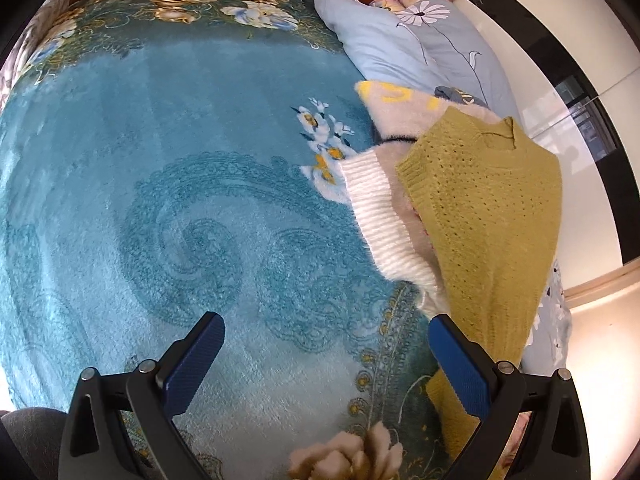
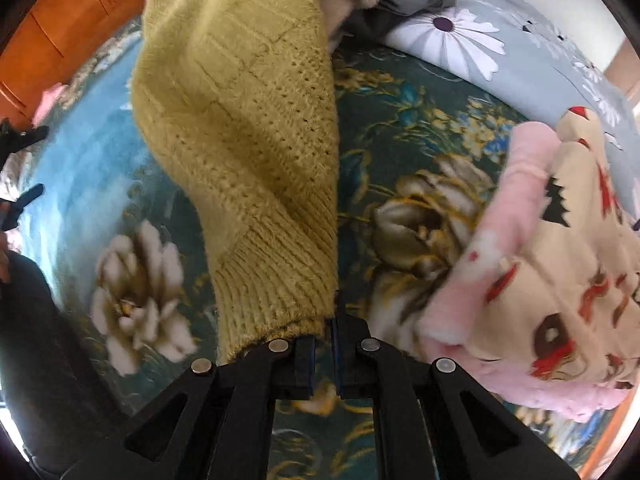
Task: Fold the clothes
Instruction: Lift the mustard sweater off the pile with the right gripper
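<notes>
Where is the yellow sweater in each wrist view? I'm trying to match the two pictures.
Left wrist view: yellow sweater hangs at the right, over the white knit, running down past the right finger of the open left gripper.
Right wrist view: it fills the upper centre-left, its ribbed hem pinched in the shut right gripper.
Shared landmark: the daisy-print pillow.
</notes>
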`<state>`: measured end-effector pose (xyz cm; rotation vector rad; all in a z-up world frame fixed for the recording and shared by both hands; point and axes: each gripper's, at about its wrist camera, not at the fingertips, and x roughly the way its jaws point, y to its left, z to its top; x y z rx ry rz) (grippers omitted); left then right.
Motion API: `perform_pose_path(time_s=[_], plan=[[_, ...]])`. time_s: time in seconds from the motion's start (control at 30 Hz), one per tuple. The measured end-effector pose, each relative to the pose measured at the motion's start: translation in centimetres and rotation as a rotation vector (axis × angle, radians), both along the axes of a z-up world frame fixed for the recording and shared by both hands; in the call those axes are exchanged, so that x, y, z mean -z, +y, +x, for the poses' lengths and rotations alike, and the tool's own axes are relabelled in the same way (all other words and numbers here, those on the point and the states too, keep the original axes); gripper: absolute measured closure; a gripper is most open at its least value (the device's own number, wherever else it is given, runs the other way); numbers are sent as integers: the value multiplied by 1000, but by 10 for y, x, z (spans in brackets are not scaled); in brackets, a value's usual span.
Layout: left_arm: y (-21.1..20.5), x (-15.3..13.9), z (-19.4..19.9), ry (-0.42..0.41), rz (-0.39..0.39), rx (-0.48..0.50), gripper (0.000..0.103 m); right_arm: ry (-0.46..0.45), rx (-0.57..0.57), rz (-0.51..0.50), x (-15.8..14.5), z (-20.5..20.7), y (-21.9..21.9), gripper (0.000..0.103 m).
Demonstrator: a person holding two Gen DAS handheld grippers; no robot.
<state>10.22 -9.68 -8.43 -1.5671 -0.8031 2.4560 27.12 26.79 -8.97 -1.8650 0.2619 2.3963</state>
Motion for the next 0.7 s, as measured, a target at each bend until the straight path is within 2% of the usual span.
perform_pose_path(time_s=[0.07, 0.13, 0.27, 0.3, 0.43, 0.5, 0.53, 0.6, 0.7], plan=[[1, 1, -1, 14, 2, 1, 0, -2, -4, -1, -5, 0, 3, 96], [1, 1, -2, 30, 3, -4, 0, 48, -20, 9, -22, 4, 4, 94], [-2, 6, -2, 48, 34, -20, 0, 118, -71, 85, -63, 6, -2, 59], [-4, 7, -2, 49, 54, -25, 0, 144, -90, 113, -73, 5, -5, 55], [-6, 9, -2, 61, 75, -42, 0, 238, -113, 93, -97, -26, -18, 46], [-8, 8, -1, 73, 66, -50, 0, 290, -135, 20, -94, -58, -37, 32], [-11, 7, 0, 84, 63, -63, 0, 316, -146, -17, -93, -75, -46, 32], [-20, 5, 4, 103, 63, -105, 0, 330, -159, -97, -71, -117, -66, 30], [-33, 8, 11, 115, 80, -190, 0, 276, -160, -66, -33, -170, -108, 29]])
